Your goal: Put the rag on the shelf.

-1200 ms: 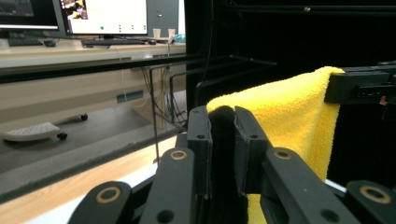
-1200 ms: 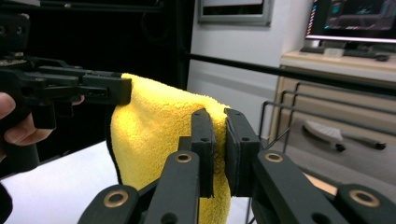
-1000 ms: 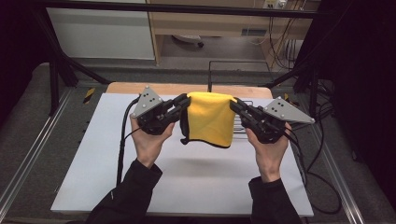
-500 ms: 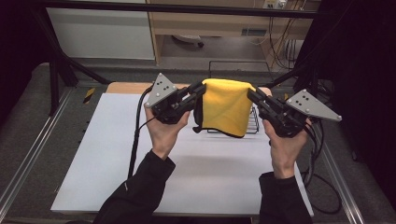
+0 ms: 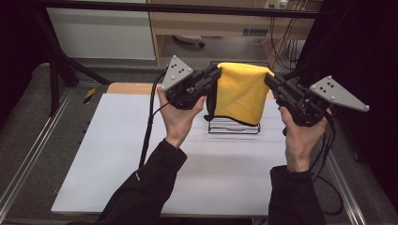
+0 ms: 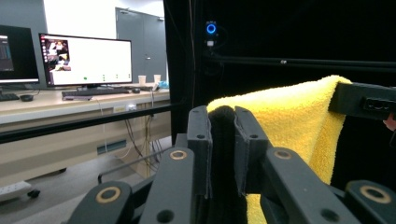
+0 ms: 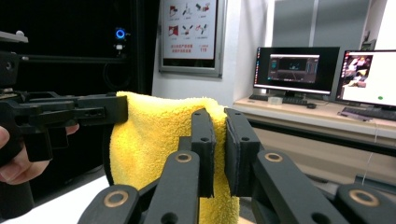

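Observation:
A yellow towel (image 5: 239, 91) with a dark edge hangs folded in the air between my two grippers, above a black wire rack (image 5: 233, 126). My left gripper (image 5: 215, 72) is shut on the towel's upper left corner, and my right gripper (image 5: 270, 78) is shut on its upper right corner. In the left gripper view the jaws (image 6: 222, 116) pinch the towel's dark hem, with the yellow cloth (image 6: 289, 112) stretching right to the other gripper (image 6: 364, 100). In the right gripper view the jaws (image 7: 218, 119) clamp the yellow pile (image 7: 154, 135), and the left gripper (image 7: 93, 109) holds the far corner.
A white mat (image 5: 141, 154) covers the table, with a wooden strip along its far edge. The wire rack stands at the far right of the mat. Cables trail from both grippers. Desks with monitors (image 6: 84, 60) lie beyond the table.
Both hands have risen and moved farther away and to the right, carrying the towel with them. The wire rack has come into view beneath the hanging cloth.

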A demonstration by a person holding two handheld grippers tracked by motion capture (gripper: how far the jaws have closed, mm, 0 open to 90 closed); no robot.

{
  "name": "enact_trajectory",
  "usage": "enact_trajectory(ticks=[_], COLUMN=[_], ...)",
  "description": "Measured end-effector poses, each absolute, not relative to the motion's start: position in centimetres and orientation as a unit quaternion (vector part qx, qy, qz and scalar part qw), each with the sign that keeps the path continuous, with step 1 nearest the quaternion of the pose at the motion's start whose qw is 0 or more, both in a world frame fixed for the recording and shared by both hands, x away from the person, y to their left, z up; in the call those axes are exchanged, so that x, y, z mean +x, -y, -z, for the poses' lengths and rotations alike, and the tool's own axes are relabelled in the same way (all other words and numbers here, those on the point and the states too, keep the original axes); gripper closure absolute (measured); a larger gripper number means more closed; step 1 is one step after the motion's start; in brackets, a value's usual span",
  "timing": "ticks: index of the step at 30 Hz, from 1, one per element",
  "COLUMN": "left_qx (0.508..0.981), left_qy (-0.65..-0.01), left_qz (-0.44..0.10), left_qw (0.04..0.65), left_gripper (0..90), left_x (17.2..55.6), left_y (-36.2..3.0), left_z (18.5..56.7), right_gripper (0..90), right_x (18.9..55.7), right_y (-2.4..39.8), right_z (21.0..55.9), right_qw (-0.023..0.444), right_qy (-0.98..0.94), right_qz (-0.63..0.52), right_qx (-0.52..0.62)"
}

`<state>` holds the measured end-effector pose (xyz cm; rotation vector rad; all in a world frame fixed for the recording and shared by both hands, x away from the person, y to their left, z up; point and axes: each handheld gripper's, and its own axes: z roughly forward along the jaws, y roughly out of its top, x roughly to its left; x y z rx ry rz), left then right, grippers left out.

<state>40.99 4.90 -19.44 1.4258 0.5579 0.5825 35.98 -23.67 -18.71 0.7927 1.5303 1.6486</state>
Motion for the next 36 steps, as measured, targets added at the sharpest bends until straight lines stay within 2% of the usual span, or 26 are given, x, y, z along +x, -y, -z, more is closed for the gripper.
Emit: enact_trajectory(ticks=[18, 36], left_qx=[0.613, 0.607], left_qy=[-0.240, -0.242], left_qz=[-0.276, -0.297], left_qw=[0.700, 0.696], left_gripper=[78.3, 78.3], left_x=[42.8, 45.1], left_y=[-2.3, -0.9], left_z=[15.2, 12.0], right_gripper=[83.9, 83.9], right_x=[37.7, 41.4], right_y=[25.4, 26.6], right_z=[14.7, 12.7], right_qw=[0.404, 0.398], right_qy=[-0.571, -0.542], right_qz=[-0.646, -0.669], right_qx=[0.306, 0.316])
